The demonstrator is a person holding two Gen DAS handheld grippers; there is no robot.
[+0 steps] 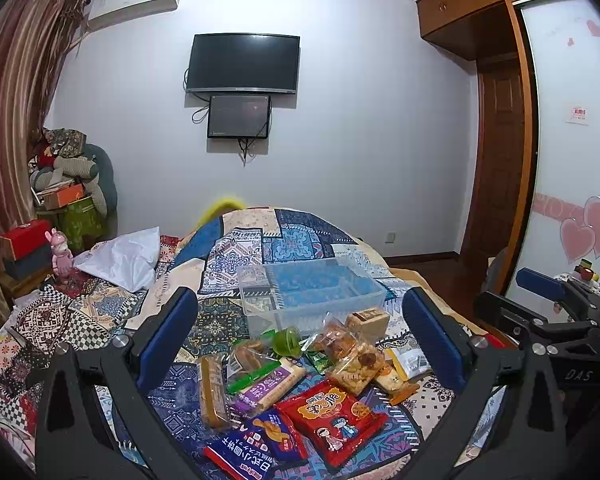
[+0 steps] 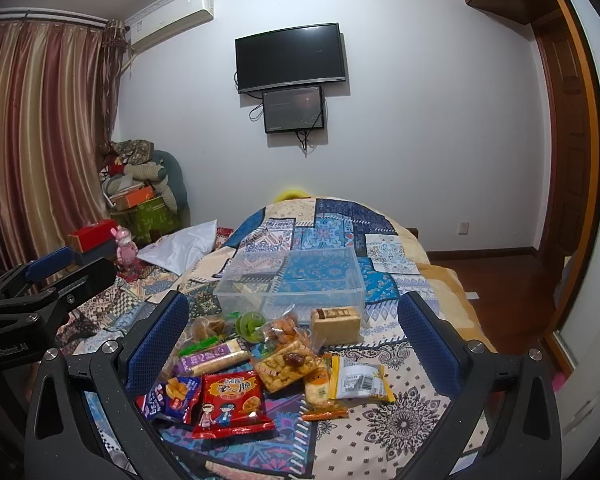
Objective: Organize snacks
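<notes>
A pile of packaged snacks lies on a patchwork bedspread (image 1: 236, 248). It includes a red packet (image 1: 334, 418) (image 2: 230, 406), a blue packet (image 1: 260, 446) (image 2: 172, 394), a purple bar (image 1: 268, 386) (image 2: 214, 358), a green jelly cup (image 1: 286, 340) (image 2: 250, 324) and a tan cake (image 2: 336, 324). Behind the pile stands an empty clear plastic bin (image 1: 312, 292) (image 2: 292, 280). My left gripper (image 1: 300, 344) is open above the pile. My right gripper (image 2: 292, 340) is open above the pile, empty; it also shows in the left wrist view (image 1: 540, 292).
A white pillow (image 1: 124, 258) and a pink bunny figure (image 1: 62, 256) lie at the bed's left. Boxes and cushions are stacked in the left corner (image 2: 140, 192). A wardrobe (image 1: 496, 120) and wooden floor (image 2: 500, 280) are at the right.
</notes>
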